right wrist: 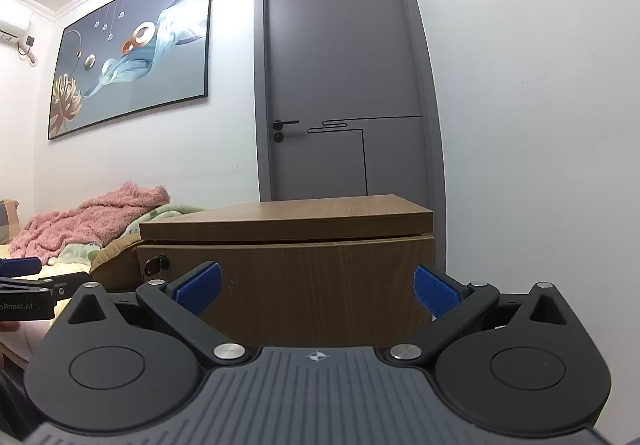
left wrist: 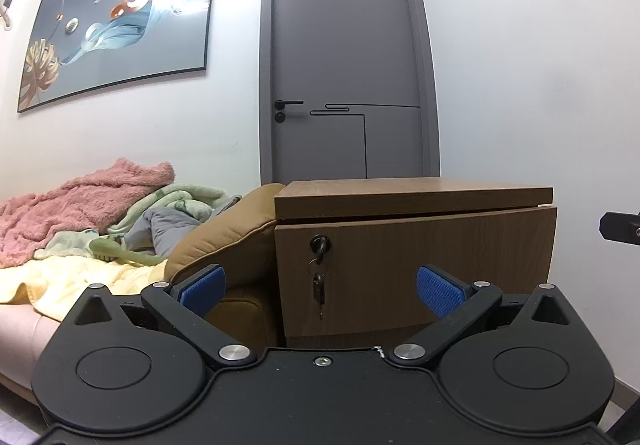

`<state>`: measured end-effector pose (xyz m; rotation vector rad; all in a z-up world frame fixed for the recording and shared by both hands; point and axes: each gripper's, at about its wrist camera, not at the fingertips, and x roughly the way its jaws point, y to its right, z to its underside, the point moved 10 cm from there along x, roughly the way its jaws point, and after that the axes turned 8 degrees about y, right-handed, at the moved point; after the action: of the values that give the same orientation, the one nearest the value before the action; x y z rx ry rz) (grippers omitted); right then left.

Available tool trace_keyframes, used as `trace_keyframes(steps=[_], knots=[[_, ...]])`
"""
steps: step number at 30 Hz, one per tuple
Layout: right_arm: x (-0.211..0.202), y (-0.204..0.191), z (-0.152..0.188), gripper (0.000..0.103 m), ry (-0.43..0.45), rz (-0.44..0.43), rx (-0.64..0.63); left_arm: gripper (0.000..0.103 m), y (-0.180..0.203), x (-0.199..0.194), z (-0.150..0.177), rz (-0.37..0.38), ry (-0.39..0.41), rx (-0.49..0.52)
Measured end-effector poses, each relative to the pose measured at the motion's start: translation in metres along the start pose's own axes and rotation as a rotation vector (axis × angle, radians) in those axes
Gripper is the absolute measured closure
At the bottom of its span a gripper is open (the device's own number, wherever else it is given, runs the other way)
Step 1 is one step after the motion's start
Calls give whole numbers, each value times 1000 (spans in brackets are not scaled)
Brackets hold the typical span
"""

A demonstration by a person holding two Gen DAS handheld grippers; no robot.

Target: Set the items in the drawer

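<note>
A brown wooden cabinet (left wrist: pixel 416 201) stands ahead by the wall. Its top drawer front (left wrist: pixel 440 257) is shut, with a black lock and hanging keys (left wrist: pixel 319 281) at its left. My left gripper (left wrist: pixel 320 291) is open and empty, level with the drawer front and a short way from it. My right gripper (right wrist: pixel 318 291) is open and empty, facing the same drawer front (right wrist: pixel 304 285). The lock (right wrist: pixel 157 264) shows at the drawer's left. The left gripper also shows at the left edge of the right wrist view (right wrist: pixel 24 277). No items for the drawer are in view.
A bed or sofa at the left holds a pink blanket (left wrist: pixel 64 205), green and yellow bedding (left wrist: pixel 168 201) and a tan cushion (left wrist: pixel 224 241) against the cabinet's left side. A grey door (left wrist: pixel 344 61) stands behind the cabinet. A framed picture (left wrist: pixel 120 21) hangs on the wall.
</note>
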<state>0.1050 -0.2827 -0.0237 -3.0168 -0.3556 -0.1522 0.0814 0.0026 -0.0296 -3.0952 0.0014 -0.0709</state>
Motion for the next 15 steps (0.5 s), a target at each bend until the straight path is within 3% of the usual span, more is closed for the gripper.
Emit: trace_keyframes(steps=[15], knots=[[-18,-11,5,0,-3,5,-41,1,-2,-20,12,-11,-28,29]])
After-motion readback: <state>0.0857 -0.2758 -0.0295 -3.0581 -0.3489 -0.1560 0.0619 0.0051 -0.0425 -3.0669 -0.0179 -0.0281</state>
